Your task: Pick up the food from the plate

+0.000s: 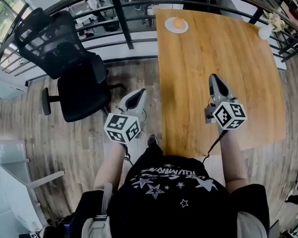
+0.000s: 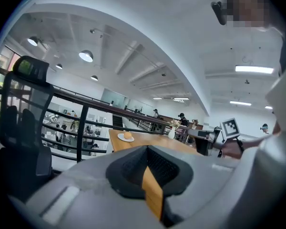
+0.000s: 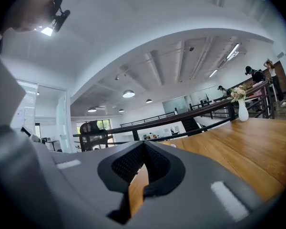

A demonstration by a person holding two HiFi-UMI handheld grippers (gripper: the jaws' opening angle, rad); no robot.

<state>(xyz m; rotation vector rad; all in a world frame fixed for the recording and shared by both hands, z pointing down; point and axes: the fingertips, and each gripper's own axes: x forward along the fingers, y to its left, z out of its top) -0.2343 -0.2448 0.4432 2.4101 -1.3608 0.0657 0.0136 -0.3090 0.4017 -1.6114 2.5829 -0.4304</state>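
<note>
A small white plate [image 1: 176,25] with a round orange piece of food [image 1: 179,23] sits at the far left corner of the wooden table [image 1: 223,58]. In the left gripper view the plate [image 2: 126,138] and the food [image 2: 127,134] show small and far ahead. My left gripper [image 1: 139,91] hangs off the table's left edge, over the floor, shut and holding nothing. My right gripper [image 1: 213,77] is over the near part of the table, shut and holding nothing. Both are far short of the plate. Their fingertips meet in each gripper view, left gripper [image 2: 147,148] and right gripper [image 3: 143,144].
A black office chair [image 1: 69,68] stands on the floor left of the table. A dark railing [image 1: 124,19] runs behind the table's far edge. A white vase with flowers [image 1: 264,31] stands at the far right corner, with the vase [image 3: 242,109] also in the right gripper view.
</note>
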